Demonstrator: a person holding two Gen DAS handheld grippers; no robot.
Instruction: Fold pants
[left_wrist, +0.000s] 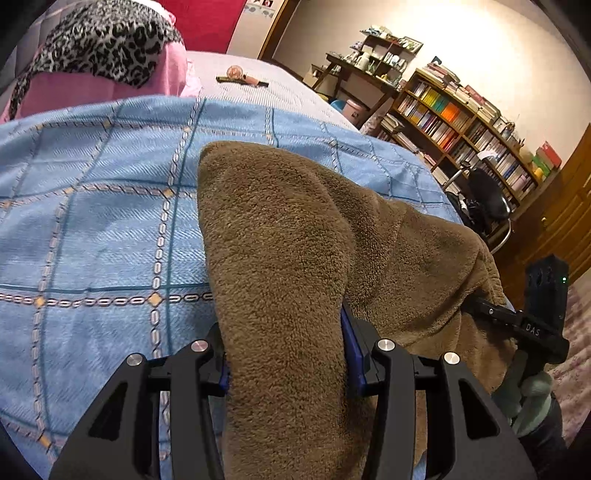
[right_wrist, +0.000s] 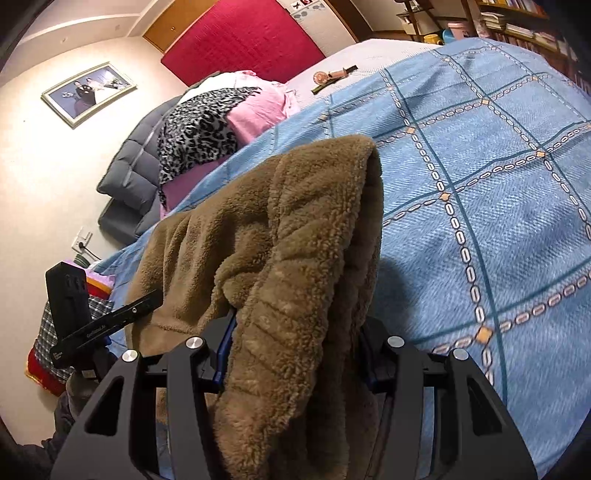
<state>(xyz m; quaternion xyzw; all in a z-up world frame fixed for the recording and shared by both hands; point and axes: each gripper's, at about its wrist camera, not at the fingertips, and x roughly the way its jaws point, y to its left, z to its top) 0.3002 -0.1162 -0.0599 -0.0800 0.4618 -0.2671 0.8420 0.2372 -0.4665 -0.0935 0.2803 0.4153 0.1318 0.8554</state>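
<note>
Brown fleece pants (left_wrist: 280, 236) drape over the blue checked bedspread (left_wrist: 92, 221). My left gripper (left_wrist: 286, 354) is shut on a thick bunch of the fleece, which fills the gap between its blue pads and stands up in front of the lens. In the right wrist view the same pants (right_wrist: 295, 240) rise in a folded hump, and my right gripper (right_wrist: 295, 350) is shut on that bunch. The right gripper (left_wrist: 532, 325), held by a gloved hand, shows at the left view's right edge. At the right view's left edge is the left gripper (right_wrist: 92, 325).
A pink pillow with a leopard-print cloth (left_wrist: 99, 51) lies at the bed's head, near a grey duvet (right_wrist: 129, 177). Small items (left_wrist: 242, 75) rest on the far bedspread (right_wrist: 480, 184). Bookshelves (left_wrist: 461, 122) and a chair (left_wrist: 487, 199) stand beyond the bed's right side.
</note>
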